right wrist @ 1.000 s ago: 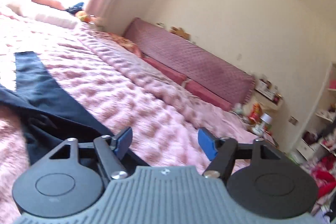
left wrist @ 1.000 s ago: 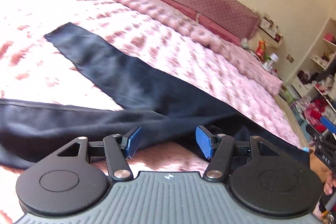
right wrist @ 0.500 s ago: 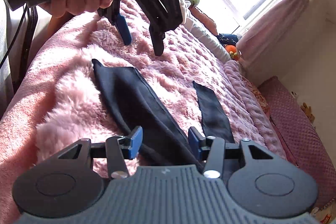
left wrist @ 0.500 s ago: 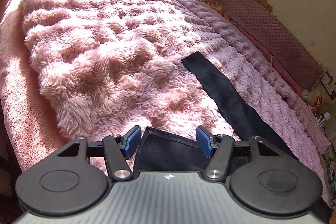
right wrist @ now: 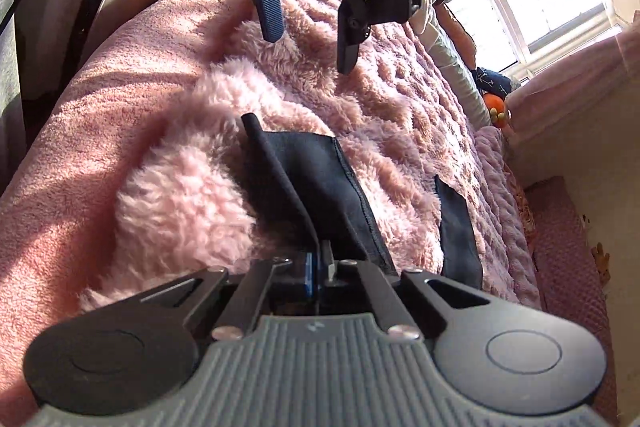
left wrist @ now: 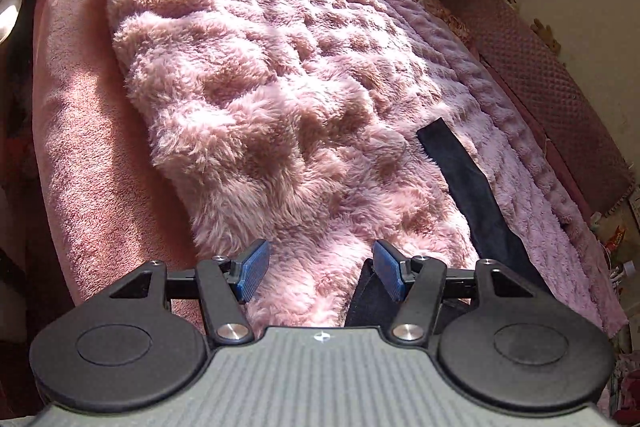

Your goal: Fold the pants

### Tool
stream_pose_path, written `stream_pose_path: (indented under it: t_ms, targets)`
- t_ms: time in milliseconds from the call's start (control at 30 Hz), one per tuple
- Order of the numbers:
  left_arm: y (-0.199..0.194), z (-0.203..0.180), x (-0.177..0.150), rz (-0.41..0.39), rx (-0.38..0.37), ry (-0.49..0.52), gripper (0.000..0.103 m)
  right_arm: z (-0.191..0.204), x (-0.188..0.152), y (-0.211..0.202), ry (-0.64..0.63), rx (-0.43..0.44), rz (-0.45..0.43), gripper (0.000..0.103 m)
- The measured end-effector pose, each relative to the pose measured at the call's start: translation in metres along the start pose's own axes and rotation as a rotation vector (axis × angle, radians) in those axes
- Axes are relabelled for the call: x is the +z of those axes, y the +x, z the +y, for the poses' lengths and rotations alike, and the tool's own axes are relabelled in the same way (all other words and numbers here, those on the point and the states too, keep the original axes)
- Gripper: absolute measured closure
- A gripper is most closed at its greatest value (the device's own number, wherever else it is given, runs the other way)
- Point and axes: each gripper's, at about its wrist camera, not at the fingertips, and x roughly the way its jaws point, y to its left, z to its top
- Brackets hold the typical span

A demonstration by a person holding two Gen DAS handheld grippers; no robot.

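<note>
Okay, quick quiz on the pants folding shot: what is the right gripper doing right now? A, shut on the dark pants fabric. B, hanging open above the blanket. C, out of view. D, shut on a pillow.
A: the right gripper has its fingers shut on a fold of the dark pants lying on the fluffy pink blanket.

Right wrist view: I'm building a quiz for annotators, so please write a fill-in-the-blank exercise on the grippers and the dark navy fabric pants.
1. The right gripper is ____ on the dark navy fabric pants.
2. The left gripper hovers above the fluffy pink blanket with its jaws ____.
3. The pants lie on a blanket whose colour is ____.

Missing words: shut; open; pink
</note>
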Motion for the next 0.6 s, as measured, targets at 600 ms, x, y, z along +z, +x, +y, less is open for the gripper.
stream_pose_path:
  t_ms: [600]
  targets:
    - [0.089, -0.032, -0.008, 0.211, -0.15, -0.313, 0.034, -0.161, -0.018, 0.009, 0.355, -0.063, -0.2, 0.103]
